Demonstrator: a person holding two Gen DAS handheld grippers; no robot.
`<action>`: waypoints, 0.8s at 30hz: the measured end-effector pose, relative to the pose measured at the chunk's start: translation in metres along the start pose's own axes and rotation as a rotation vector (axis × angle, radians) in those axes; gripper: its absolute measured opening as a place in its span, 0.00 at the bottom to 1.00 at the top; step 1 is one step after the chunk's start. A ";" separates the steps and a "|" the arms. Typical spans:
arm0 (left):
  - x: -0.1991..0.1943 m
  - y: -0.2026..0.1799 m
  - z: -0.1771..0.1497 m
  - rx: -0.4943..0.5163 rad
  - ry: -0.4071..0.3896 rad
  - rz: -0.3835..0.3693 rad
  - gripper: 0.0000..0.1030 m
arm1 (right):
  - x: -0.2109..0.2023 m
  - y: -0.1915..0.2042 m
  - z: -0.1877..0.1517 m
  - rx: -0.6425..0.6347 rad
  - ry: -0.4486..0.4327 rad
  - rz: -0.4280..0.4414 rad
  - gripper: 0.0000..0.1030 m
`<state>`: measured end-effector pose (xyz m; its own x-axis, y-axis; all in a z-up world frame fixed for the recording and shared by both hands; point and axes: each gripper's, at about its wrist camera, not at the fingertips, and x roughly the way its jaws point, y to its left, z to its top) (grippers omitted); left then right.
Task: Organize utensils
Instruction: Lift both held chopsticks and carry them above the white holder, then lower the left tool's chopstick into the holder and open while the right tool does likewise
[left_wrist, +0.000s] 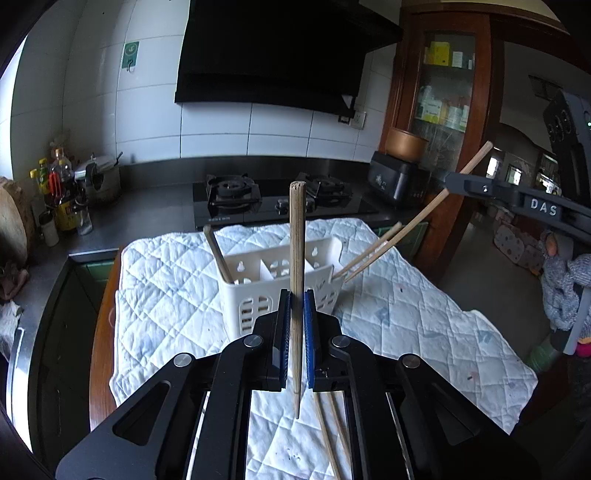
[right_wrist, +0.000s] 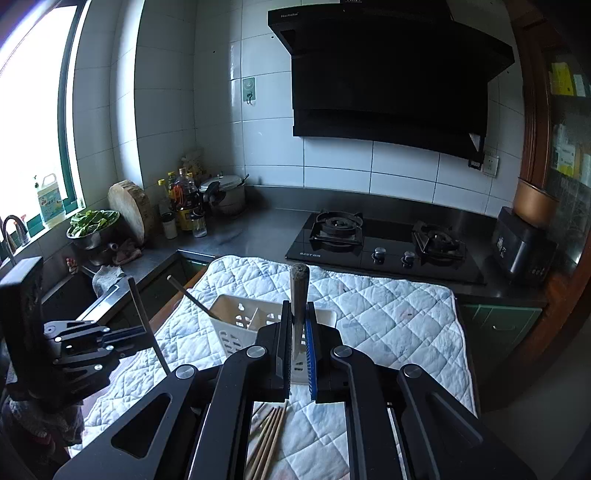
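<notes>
A white slotted utensil caddy (left_wrist: 275, 280) stands on a quilted white cloth (left_wrist: 166, 288); it also shows in the right wrist view (right_wrist: 236, 321). One chopstick (left_wrist: 218, 254) leans in its left compartment. My left gripper (left_wrist: 296, 314) is shut on a wooden chopstick (left_wrist: 297, 240), held upright just before the caddy. My right gripper (right_wrist: 297, 325) is shut on a chopstick (right_wrist: 298, 291), seen from the left view (left_wrist: 424, 214) slanting over the caddy's right end, with another stick (left_wrist: 369, 253) beside it. Loose chopsticks (right_wrist: 267, 439) lie on the cloth beneath the grippers.
A black gas hob (right_wrist: 384, 240) sits behind the cloth. Bottles and a pot (right_wrist: 199, 206) stand at the counter's back left, with a round chopping block (right_wrist: 131, 212) and a bowl of greens (right_wrist: 92, 223). A black appliance (right_wrist: 524, 251) stands right.
</notes>
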<state>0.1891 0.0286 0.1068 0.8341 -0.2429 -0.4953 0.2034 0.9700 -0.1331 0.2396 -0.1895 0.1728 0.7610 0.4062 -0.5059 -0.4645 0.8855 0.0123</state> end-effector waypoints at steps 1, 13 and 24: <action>-0.003 -0.001 0.007 0.006 -0.015 0.003 0.06 | 0.003 0.000 0.005 -0.003 -0.002 -0.007 0.06; -0.003 0.009 0.095 -0.029 -0.192 0.104 0.06 | 0.050 -0.008 0.020 -0.011 0.043 -0.054 0.06; 0.056 0.034 0.092 -0.113 -0.140 0.160 0.06 | 0.075 -0.011 0.005 -0.020 0.092 -0.032 0.06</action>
<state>0.2902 0.0488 0.1536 0.9158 -0.0749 -0.3946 0.0110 0.9867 -0.1619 0.3040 -0.1673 0.1388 0.7314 0.3542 -0.5828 -0.4501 0.8927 -0.0223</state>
